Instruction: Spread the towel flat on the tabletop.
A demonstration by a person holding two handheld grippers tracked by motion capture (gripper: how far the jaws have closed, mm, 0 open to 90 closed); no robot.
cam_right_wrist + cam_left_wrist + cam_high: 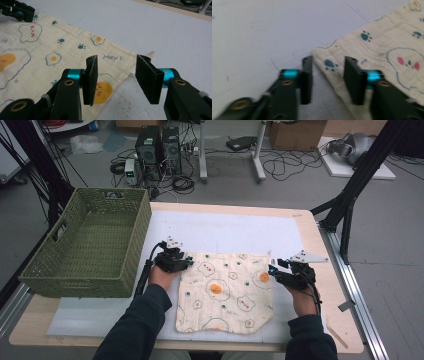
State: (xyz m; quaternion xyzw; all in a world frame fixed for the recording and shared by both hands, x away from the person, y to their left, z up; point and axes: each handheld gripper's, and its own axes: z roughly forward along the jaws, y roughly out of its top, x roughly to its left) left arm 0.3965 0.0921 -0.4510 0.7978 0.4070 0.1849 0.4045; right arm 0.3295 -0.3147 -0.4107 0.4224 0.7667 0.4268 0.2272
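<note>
Green basket (90, 245) beside printed cloth (225, 290)

The cream cloth (62, 50) carries one printed phrase, "Hey !", in dark letters. It stands near the cloth's corner edge.

crinkled cotton cloth (226, 290), woven wicker basket (90, 245)

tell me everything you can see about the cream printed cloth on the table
The cream crinkled-fabric cloth lies flat on the pale mat, printed with fried eggs, paw prints, clouds and "Hey !". Its near edge looks uneven. The left gripper straddles one far corner with open jaws; the right gripper, open, hovers at the other.
</note>
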